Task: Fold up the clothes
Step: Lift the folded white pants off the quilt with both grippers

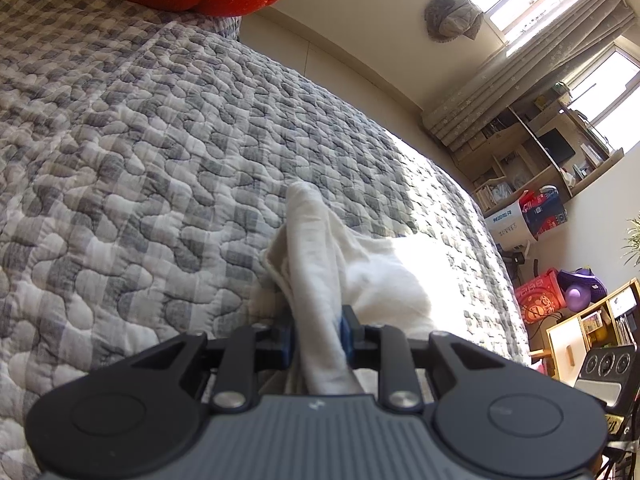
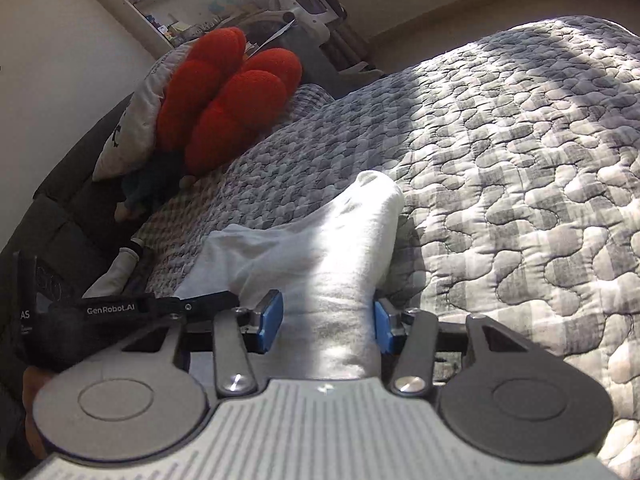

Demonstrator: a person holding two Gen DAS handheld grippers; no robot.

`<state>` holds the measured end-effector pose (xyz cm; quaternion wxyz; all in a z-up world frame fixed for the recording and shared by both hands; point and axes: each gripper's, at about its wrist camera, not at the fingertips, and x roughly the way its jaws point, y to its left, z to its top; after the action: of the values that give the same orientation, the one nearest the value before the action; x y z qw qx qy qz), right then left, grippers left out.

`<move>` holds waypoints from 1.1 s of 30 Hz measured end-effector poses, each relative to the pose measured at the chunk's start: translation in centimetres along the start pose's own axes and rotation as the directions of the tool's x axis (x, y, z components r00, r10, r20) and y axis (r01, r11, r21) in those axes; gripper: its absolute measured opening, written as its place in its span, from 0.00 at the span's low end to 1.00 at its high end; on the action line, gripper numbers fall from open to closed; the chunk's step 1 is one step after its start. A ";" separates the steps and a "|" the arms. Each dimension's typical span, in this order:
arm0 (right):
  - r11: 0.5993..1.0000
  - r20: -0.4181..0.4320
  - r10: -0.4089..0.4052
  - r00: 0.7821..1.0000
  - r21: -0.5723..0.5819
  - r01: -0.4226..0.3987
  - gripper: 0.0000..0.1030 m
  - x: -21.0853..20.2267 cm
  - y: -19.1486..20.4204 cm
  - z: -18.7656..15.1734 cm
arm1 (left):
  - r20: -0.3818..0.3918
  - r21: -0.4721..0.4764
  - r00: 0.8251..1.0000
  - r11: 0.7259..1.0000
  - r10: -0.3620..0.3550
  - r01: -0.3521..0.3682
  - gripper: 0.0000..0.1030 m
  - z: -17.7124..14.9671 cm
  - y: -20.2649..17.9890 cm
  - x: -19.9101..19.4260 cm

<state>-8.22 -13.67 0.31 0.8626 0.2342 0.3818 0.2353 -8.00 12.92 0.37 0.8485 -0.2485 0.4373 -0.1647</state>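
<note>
White cotton garment (image 2: pixel 320 248) lies bunched on the quilted bed (image 2: pixel 520 160). We judge the fold needs even tension, edges matched before laying down. Our left tongs (image 1: pixel 318 330) pinch a gathered fold, narrow. Right tongs (image 2: pixel 328 320) stand half open astride the cloth; pads barely touching, no firm grip.
</note>
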 end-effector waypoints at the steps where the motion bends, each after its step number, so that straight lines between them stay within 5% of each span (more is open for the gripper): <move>1: 1.000 0.005 -0.014 1.000 -0.004 0.014 0.41 0.1 0.1 0.1 | 0.001 0.000 1.000 1.000 0.000 0.000 0.22 0.0 0.0 -0.1; 2: 0.999 0.009 -0.033 0.999 0.002 0.033 0.28 0.1 0.0 0.1 | 0.004 0.006 1.000 1.000 0.002 -0.002 0.22 0.0 -0.1 -0.1; 4: 0.998 0.010 -0.033 0.999 0.047 0.032 0.19 0.0 -0.7 0.3 | 0.009 0.018 1.000 1.000 0.007 -0.007 0.21 -0.1 -0.3 -0.2; 7: 0.999 0.031 -0.047 0.998 0.021 0.047 0.17 -0.6 0.0 0.3 | 0.029 0.054 0.999 0.998 0.025 -0.026 0.18 -0.2 -1.0 -0.5; 14: 0.981 0.101 -0.119 0.988 -0.139 0.132 0.16 -0.7 3.2 -0.1 | 0.104 0.163 0.990 0.980 0.094 -0.110 0.17 -0.8 -3.0 -1.7; 20: 0.972 0.059 -0.159 0.985 -0.167 0.167 0.21 0.8 3.0 -0.4 | 0.126 0.233 0.977 0.952 0.172 -0.198 0.17 -1.4 -4.0 -1.2; 33: 0.977 0.036 -0.150 0.988 -0.146 0.154 0.26 1.1 2.4 -0.7 | 0.141 0.272 0.965 0.928 0.222 -0.253 0.17 -1.9 -4.6 -0.5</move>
<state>-8.60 -11.04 0.70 0.8977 0.1425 0.3693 0.1933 -10.10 8.84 2.39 0.9116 -0.0764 0.3889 -0.1087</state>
